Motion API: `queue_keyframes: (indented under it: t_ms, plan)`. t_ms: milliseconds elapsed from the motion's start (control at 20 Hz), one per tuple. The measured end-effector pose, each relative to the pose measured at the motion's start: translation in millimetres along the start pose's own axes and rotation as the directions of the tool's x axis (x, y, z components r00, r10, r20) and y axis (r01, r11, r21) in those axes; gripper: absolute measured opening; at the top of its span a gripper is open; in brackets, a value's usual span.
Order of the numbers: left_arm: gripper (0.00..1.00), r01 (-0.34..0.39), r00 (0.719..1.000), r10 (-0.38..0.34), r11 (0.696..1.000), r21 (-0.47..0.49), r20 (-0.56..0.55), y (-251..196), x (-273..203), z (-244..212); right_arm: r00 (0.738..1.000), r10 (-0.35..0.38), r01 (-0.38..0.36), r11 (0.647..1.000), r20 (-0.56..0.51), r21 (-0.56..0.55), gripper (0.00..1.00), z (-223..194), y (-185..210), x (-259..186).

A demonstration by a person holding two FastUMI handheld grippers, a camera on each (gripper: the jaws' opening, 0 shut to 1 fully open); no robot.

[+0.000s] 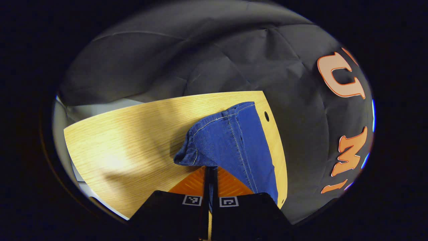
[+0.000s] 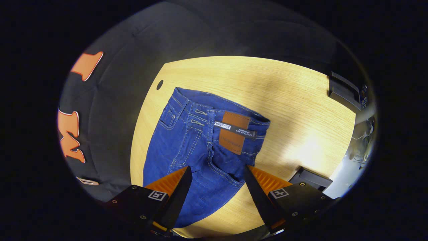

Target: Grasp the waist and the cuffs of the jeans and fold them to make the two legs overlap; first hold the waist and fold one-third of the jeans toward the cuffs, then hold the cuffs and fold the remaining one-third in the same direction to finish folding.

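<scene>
Blue jeans (image 2: 187, 147) lie on the wooden table (image 2: 267, 83), their waist with a brown patch (image 2: 235, 132) at the far end. My right gripper (image 2: 217, 167) hovers open just above the seat, one finger on each side of the denim. In the left gripper view a jeans leg (image 1: 230, 140) rises off the table (image 1: 127, 140) in a fold. My left gripper (image 1: 210, 170) is shut on the cuff end, and a strip of denim shows between its fingers.
A small round hole (image 1: 266, 116) marks the table near the edge by the jeans (image 2: 159, 84). A black block (image 2: 309, 177) sits on the table right of my right gripper, and a dark box (image 2: 344, 90) stands at the far right edge.
</scene>
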State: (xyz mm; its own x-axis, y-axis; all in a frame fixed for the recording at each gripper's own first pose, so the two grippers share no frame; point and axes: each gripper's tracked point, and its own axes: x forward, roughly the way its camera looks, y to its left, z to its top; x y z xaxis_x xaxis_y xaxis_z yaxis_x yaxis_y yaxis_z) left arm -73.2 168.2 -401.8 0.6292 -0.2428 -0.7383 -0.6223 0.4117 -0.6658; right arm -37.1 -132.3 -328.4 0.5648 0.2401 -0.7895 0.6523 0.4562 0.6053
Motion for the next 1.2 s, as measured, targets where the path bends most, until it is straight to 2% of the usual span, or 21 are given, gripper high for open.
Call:
queue_keyframes:
  t_ms: [150,250,350,400,450,550,650,700,750,800,850,1000,1200]
  plan:
    - [0.05,0.014,1.000,-0.013,1.000,-0.019,0.016,-5.2,-7.0,2.9,0.999,-0.046,0.046,0.998,-0.007,-0.049,0.95,-2.1,-17.4,-8.2]
    - [0.05,-0.003,1.000,0.004,1.000,-0.022,0.009,-0.5,-8.3,1.4,0.995,-0.102,0.101,0.992,-0.012,-0.070,0.95,2.5,-28.4,1.7]
    - [0.05,-0.019,1.000,0.019,1.000,-0.021,-0.002,-4.9,-4.1,0.1,0.998,-0.061,0.059,0.997,-0.021,-0.057,0.95,4.5,-13.3,19.4]
    - [0.05,-0.016,1.000,0.016,1.000,-0.023,-0.001,-4.8,-3.9,0.3,0.996,-0.083,0.080,0.995,-0.046,-0.067,0.84,-1.7,-16.0,18.6]
    - [0.04,-0.022,1.000,0.022,1.000,-0.022,-0.007,-3.5,-3.7,0.3,0.992,-0.123,0.121,0.990,-0.028,-0.066,0.68,4.9,-20.3,19.7]
    - [0.05,-0.030,0.999,0.030,0.999,-0.016,-0.018,-3.7,-1.6,0.2,0.988,-0.151,0.149,0.985,-0.026,-0.091,0.36,2.5,-26.4,23.2]
    - [0.05,-0.051,0.998,0.051,0.999,-0.011,-0.030,-1.4,-1.4,-1.4,0.993,-0.118,0.116,0.989,-0.021,-0.090,0.20,2.2,-20.6,21.4]
    - [0.05,-0.061,0.997,0.061,0.998,-0.001,-0.038,0.5,-3.1,-2.2,0.995,-0.100,0.098,0.992,-0.020,-0.082,0.20,2.3,-21.4,18.4]
    - [0.05,-0.062,0.997,0.062,0.998,0.014,-0.036,1.3,-5.0,-1.2,0.995,-0.097,0.097,0.995,-0.007,-0.027,0.13,3.7,-26.6,36.8]
    - [0.05,-0.064,0.997,0.065,0.998,0.025,-0.042,2.6,-9.2,-2.7,0.998,-0.063,0.063,0.998,-0.005,0.021,0.07,7.1,-15.9,14.2]
    - [0.05,-0.053,0.998,0.054,0.998,0.031,-0.041,1.2,-14.8,-2.3,0.999,-0.029,0.030,0.999,-0.014,0.039,0.07,4.6,-10.2,13.7]
    - [0.05,-0.011,0.999,0.013,0.999,0.050,-0.038,-12.1,-24.2,1.8,1.000,-0.013,0.013,0.999,-0.003,0.036,0.07,7.6,-8.7,8.6]
    - [0.05,0.041,0.998,-0.037,0.996,0.084,-0.056,-37.7,-25.9,6.7,0.998,0.058,-0.058,0.998,0.036,-0.002,0.07,16.7,21.1,-5.0]
